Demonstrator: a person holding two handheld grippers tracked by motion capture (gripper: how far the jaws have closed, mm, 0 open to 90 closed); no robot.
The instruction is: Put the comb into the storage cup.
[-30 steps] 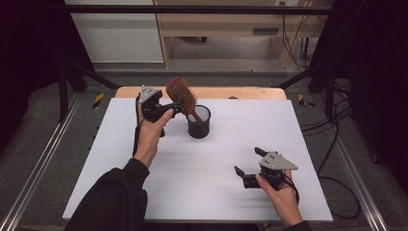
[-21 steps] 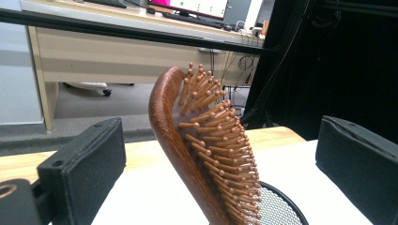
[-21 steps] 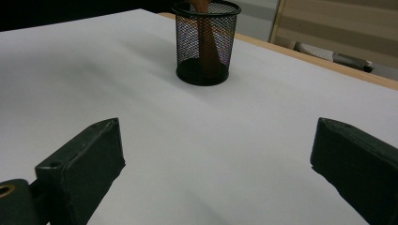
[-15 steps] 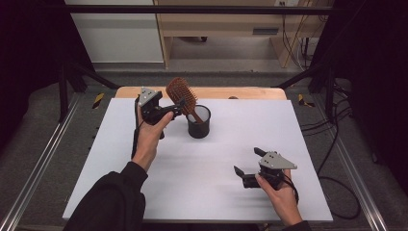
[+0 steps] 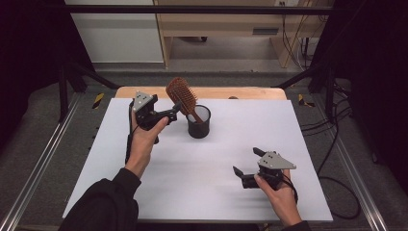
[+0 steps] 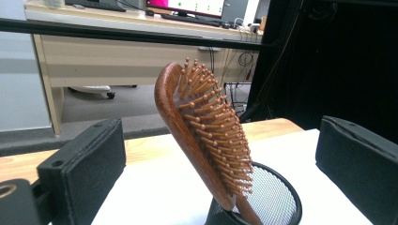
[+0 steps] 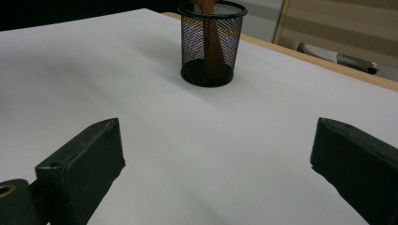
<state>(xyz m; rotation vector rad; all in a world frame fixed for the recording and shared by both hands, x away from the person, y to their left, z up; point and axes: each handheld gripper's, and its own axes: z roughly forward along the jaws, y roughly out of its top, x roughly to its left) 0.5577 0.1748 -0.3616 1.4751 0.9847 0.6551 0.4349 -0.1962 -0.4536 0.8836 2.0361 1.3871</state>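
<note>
One wooden hairbrush [image 5: 182, 94], one black wire-mesh cup [image 5: 198, 122], two grippers. The brush stands handle-down in the cup at the far middle of the white table [image 5: 202, 192], its oval head leaning left, round-tipped pegs facing right in the left gripper view. The left gripper [image 5: 169, 112] is spread wide just left of the brush — its flat black pads stand on either side of the head, apart from it, gripping nothing. The right gripper [image 5: 246, 162] rests at the near right, well apart from the cup, jaws also wide and empty — pointed toward the cup.
</note>
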